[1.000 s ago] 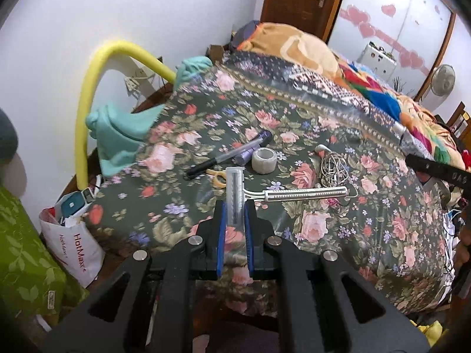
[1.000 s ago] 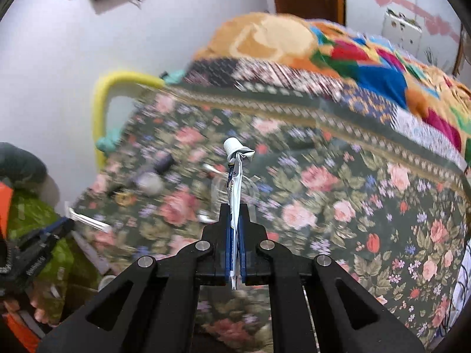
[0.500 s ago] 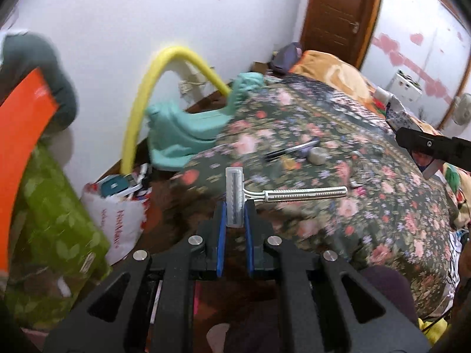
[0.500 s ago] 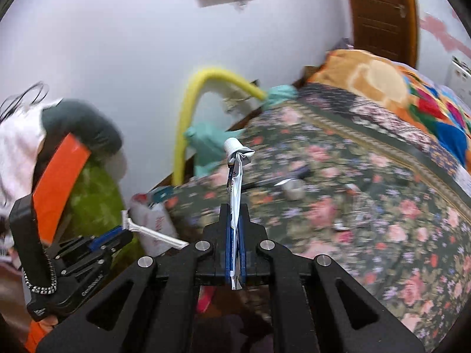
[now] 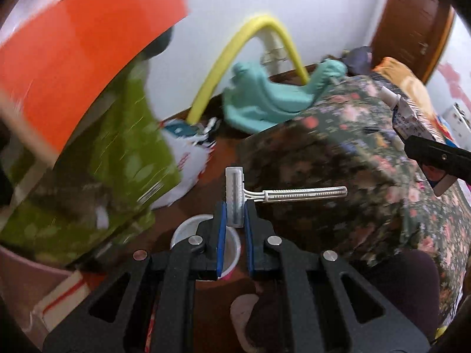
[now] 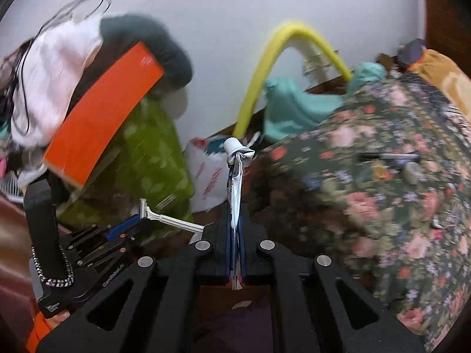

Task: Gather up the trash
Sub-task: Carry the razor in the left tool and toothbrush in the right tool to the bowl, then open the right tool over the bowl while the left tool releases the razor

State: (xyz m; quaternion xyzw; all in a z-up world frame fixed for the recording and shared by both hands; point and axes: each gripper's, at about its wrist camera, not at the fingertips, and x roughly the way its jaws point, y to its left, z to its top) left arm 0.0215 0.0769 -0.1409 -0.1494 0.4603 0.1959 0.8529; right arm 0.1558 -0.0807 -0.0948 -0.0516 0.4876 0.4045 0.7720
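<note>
While clamped on white plastic disposable razor (image 5: pixel 235 203), left gripper (image 5: pixel 234 229) above pink-rimmed white cup (image 5: pixel 188 229); right gripper (image 6: pixel 234 235) pinching flattened toothpaste tube (image 6: pixel 235 188) beside cup. Transport step; release over cup next.

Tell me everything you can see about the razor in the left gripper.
The razor is a pale grey disposable that looks plastic, with a slotted head and a ribbed handle on thin prongs. The left gripper has its blue-lined jaws shut on the head's lower end, so the head points away from the camera and the handle sticks out sideways to the right, touching nothing. Below it a white cup shows.
</note>
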